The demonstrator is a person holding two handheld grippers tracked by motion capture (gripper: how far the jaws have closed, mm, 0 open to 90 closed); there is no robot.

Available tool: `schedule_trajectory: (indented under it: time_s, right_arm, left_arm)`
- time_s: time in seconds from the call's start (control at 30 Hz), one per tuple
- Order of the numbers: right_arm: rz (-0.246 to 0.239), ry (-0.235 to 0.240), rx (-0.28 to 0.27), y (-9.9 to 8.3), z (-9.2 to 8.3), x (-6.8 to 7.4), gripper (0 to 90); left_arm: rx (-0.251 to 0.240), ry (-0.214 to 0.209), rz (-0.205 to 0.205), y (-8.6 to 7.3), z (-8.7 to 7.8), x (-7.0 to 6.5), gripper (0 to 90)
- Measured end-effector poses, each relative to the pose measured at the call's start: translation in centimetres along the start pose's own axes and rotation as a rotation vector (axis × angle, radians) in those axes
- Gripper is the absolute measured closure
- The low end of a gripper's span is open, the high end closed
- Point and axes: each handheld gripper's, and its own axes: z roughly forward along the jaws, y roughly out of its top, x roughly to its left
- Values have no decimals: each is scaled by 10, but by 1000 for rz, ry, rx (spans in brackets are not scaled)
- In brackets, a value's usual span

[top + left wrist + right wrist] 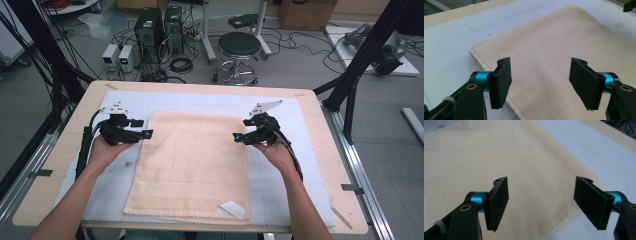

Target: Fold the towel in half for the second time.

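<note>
A pale peach towel (192,162) lies spread flat on a white sheet (280,110) covering the surface. It is rectangular, longer from front to back, and looks folded into a neat layered pad with straight edges and a stitched band near the front end. A small white label (233,209) sits at its front right corner. The fabric is soft and slightly fuzzy, smooth, without bunching. Its far corners lie squarely on the sheet, with sheet showing along both sides.

Towel (192,162) on mat (280,110), grippers flanking far corners
</note>
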Motion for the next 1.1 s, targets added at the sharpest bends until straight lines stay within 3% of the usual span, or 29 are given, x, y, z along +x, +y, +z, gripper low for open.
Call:
schedule_trajectory:
  time_s: [0.07, 0.23, 0.3, 0.43, 0.6, 0.7, 0.77, 0.83, 0.87, 0.93, 0.97, 1.0, 1.07, 1.1]
  right_arm:
    - [9, -10, 17, 4, 4, -8, 279]
    - [22, -46, 9, 11, 15, -29, 292]
    - [62, -59, 37, 9, 22, -39, 278]
    - [95, -81, 54, 0, 35, -50, 280]
    - [147, -96, 105, -12, 48, -58, 295]
    - [187, -87, 126, -21, 54, -63, 335]
    - [192, -85, 142, -26, 59, -63, 346]
    - [199, -90, 119, -28, 59, -63, 389]
    - [208, -90, 119, -28, 59, -63, 426]
    - [195, -57, 128, -26, 60, -60, 557]
    - [175, -59, 135, -24, 62, -57, 581]
    - [170, -56, 135, -22, 64, -55, 637]
    - [187, -6, 138, -21, 65, -54, 771]
    - [188, 5, 137, -20, 65, -53, 798]
  left_arm:
    - [29, 26, -5, 5, 8, 8, 352]
    - [38, 62, -20, 19, 26, 22, 355]
    - [32, 75, -47, 20, 34, 30, 365]
    - [33, 118, -90, 10, 49, 43, 399]
    - [140, 154, -110, -4, 67, 50, 393]
    - [183, 167, -130, -9, 75, 50, 401]
    - [176, 183, -136, -10, 76, 49, 407]
    - [179, 192, -130, -9, 77, 47, 452]
    - [181, 183, -130, -9, 78, 45, 517]
    - [189, 205, -108, -8, 80, 41, 571]
    - [193, 179, -118, -7, 80, 41, 610]
    - [190, 139, -144, -8, 79, 42, 704]
    - [185, 114, -179, -9, 78, 44, 786]
    - [181, 112, -179, -9, 78, 44, 804]
